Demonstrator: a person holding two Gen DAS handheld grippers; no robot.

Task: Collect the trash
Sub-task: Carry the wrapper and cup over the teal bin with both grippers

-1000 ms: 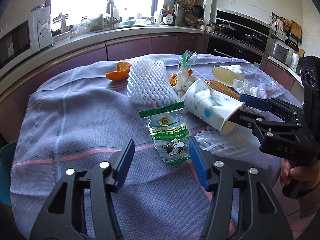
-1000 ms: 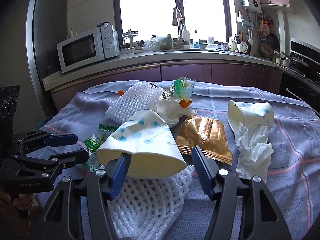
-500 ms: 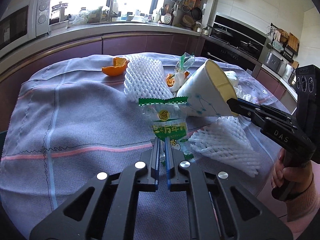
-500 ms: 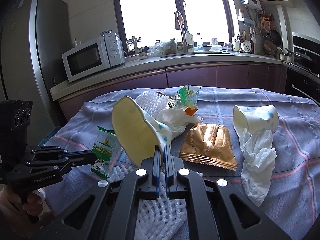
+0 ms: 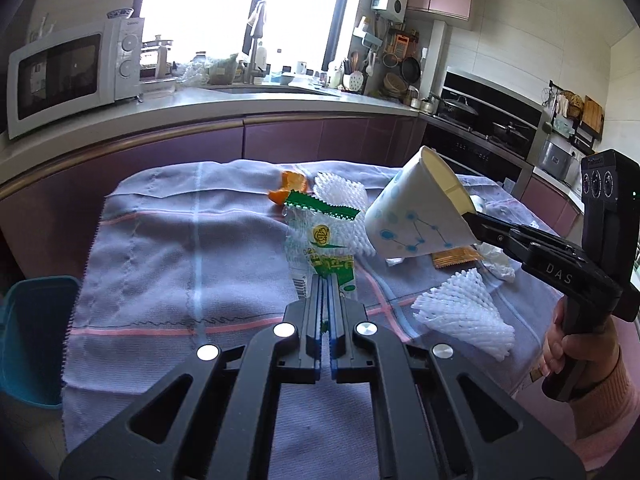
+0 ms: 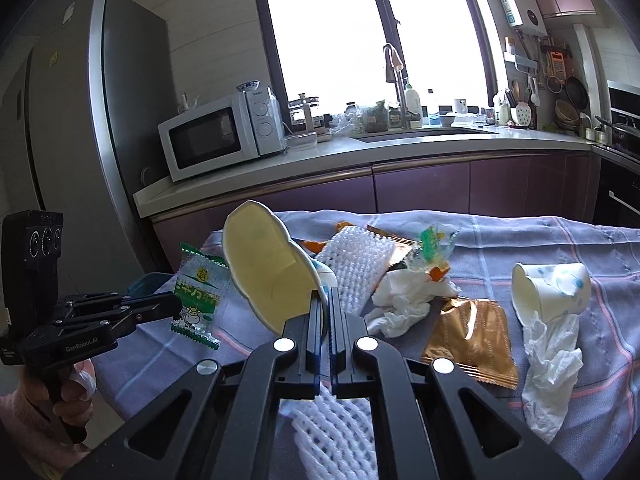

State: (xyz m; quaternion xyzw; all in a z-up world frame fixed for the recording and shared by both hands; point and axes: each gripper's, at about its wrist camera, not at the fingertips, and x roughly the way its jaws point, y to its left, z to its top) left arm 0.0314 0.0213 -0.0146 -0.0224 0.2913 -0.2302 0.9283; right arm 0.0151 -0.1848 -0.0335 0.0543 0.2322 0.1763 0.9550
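In the left wrist view, the left hand-held gripper [image 5: 325,280], open a second ago, now clenches the green snack wrapper [image 5: 320,248] and lifts it off the surface [image 5: 160,248]. A blue bin [image 5: 32,340] waits at the left edge.

In the right wrist view, the right hand-held gripper [image 6: 325,294] has likewise closed on the paper cup [image 6: 268,272], now raised at centre. Only here a second cup [image 6: 552,294] and tissues [image 6: 552,364] show, so more trash remains.

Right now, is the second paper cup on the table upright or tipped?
Tipped: the paper cup lies on its side, its mouth facing sideways, beside a crumpled tissue.
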